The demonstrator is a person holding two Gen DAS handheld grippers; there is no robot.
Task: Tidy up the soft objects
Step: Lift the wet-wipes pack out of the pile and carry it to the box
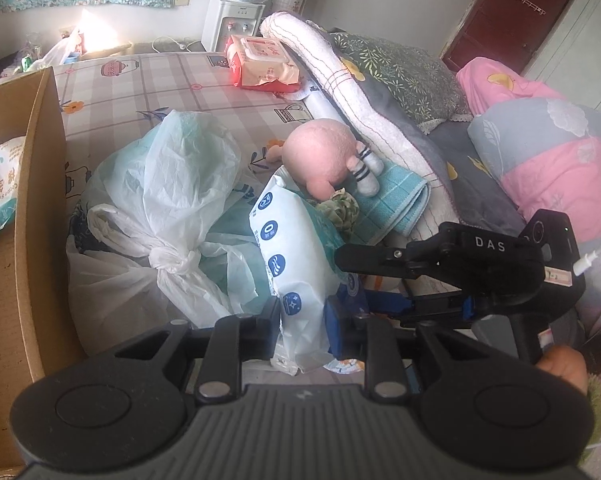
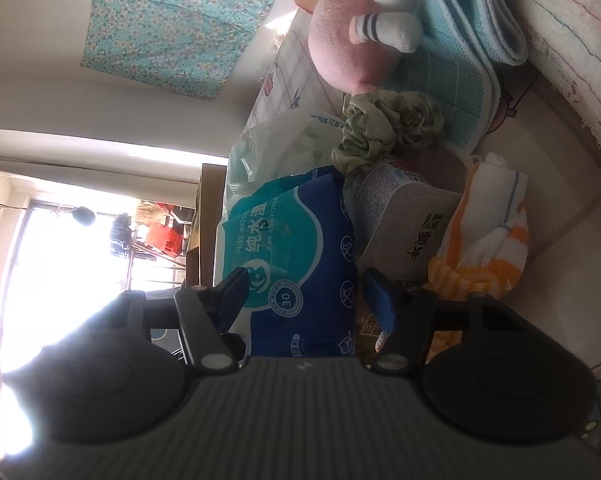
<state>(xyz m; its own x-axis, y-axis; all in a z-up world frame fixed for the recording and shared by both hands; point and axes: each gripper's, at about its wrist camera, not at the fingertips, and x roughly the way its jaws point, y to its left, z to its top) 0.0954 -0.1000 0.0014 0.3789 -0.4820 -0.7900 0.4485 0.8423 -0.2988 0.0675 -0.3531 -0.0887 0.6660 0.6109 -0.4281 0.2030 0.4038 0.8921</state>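
The left gripper [image 1: 302,320] pinches the blue-and-white soft wet-wipes pack [image 1: 296,256], just right of the knotted white plastic bag [image 1: 160,208]. The right gripper's [image 2: 300,296] fingers straddle it half-open; squeeze fully before lifting.

A cardboard box [image 1: 28,208] runs off the left edge of the left wrist view, its contents only partly seen; the wet-wipe pack [image 1: 296,264] hides its lower end behind the left gripper [image 1: 302,320]; a hand [image 1: 564,368] shows only fingertips; in the right wrist view, glare washes out the window [image 2: 80,264]; the plush toy [image 2: 352,36] is cropped at the top.
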